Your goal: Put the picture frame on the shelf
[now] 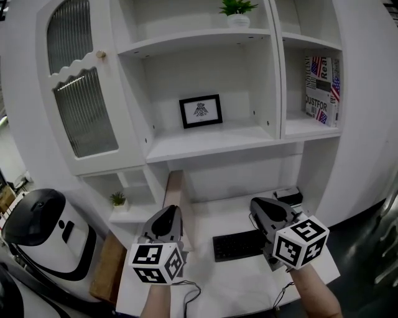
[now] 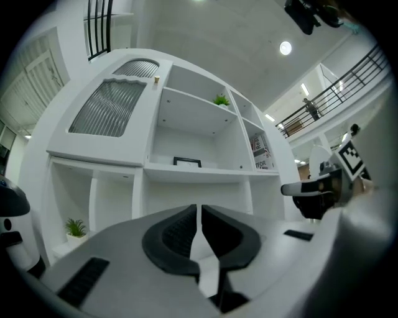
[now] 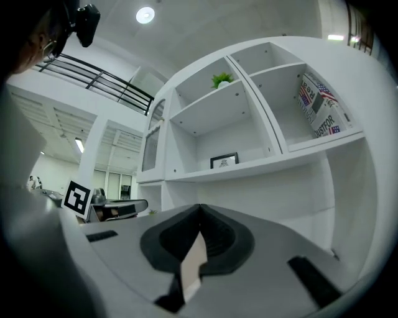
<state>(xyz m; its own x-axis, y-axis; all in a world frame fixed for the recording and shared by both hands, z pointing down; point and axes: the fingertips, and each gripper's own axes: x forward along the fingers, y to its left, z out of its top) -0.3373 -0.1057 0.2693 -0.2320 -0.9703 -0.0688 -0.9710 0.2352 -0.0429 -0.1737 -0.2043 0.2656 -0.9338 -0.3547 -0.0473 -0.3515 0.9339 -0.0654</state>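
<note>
The black picture frame [image 1: 201, 111] with a white print stands upright on the middle shelf [image 1: 211, 144], leaning near the back wall. It also shows small in the left gripper view [image 2: 187, 162] and the right gripper view [image 3: 224, 160]. Both grippers hang low over the desk, well below and in front of that shelf, pointing at it. My left gripper [image 1: 168, 214] [image 2: 199, 208] has only a thin slit between its jaws and nothing in them. My right gripper [image 1: 258, 205] [image 3: 199, 208] has its jaws together and holds nothing.
A black keyboard [image 1: 239, 245] lies on the white desk between the grippers. A potted plant [image 1: 237, 9] stands on the top shelf, books [image 1: 322, 90] in the right bay, a small plant [image 1: 118, 200] in a low cubby. A ribbed glass door [image 1: 84, 112] stands at left.
</note>
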